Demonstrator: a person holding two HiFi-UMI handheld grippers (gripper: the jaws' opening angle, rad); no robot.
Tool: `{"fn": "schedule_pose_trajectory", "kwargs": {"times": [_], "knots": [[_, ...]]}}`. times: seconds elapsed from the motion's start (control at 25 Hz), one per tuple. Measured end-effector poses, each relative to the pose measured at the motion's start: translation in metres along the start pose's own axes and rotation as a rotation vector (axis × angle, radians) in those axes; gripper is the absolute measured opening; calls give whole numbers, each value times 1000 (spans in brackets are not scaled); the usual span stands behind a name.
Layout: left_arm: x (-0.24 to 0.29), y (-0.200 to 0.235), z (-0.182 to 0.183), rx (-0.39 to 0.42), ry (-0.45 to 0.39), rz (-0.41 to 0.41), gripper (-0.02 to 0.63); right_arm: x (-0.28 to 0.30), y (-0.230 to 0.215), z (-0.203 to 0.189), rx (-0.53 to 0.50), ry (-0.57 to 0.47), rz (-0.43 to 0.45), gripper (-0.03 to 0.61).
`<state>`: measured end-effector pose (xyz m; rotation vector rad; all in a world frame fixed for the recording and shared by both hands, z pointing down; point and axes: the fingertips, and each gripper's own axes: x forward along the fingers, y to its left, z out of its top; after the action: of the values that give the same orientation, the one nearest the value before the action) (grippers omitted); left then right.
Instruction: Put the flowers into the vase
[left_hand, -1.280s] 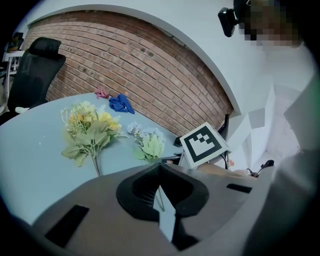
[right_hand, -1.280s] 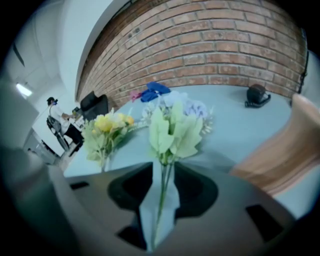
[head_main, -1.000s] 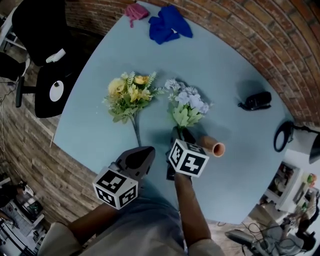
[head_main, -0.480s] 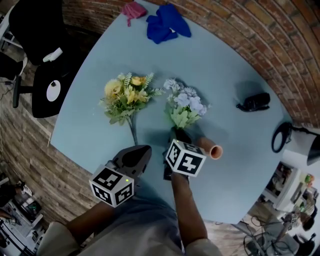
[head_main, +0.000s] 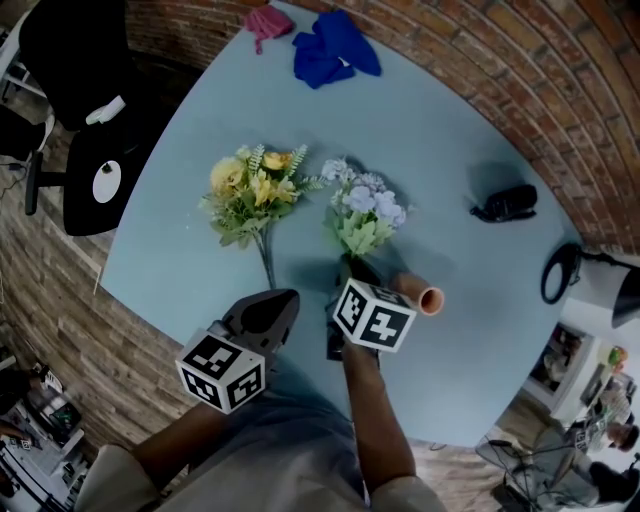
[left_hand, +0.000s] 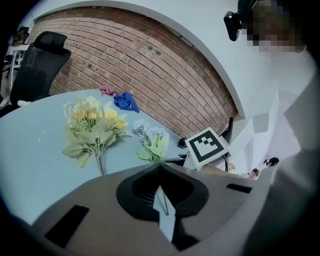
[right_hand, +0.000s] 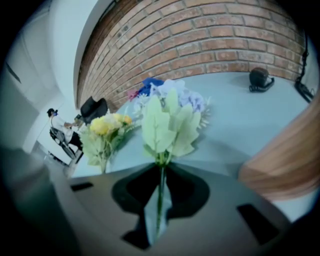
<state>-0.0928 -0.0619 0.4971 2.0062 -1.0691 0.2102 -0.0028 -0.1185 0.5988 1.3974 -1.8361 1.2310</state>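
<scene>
Two bunches of flowers lie on the round blue table (head_main: 450, 130). The yellow bunch (head_main: 250, 190) (left_hand: 92, 127) lies free at the left. The pale purple bunch (head_main: 365, 210) (right_hand: 170, 120) has its thin green stem pinched by my right gripper (head_main: 357, 270) (right_hand: 161, 170), which is shut on it. A terracotta vase (head_main: 422, 297) (right_hand: 285, 165) lies on its side just right of that gripper, its mouth facing right. My left gripper (head_main: 283, 300) (left_hand: 159, 167) hovers near the table's front edge, below the yellow bunch's stem, shut with nothing in it.
A blue cloth (head_main: 335, 45) and a pink cloth (head_main: 268, 20) lie at the far edge. A small black device (head_main: 510, 202) sits at the right. A black office chair (head_main: 75, 90) stands off the table's left side, and a brick wall curves behind.
</scene>
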Motion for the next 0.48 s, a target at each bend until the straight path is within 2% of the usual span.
{"fn": "schedule_pose_trajectory", "kwargs": {"times": [0.48], "knots": [[-6,-6,-1,5,-15,-11,17,-15,8,2,65,-46,60,58]]}}
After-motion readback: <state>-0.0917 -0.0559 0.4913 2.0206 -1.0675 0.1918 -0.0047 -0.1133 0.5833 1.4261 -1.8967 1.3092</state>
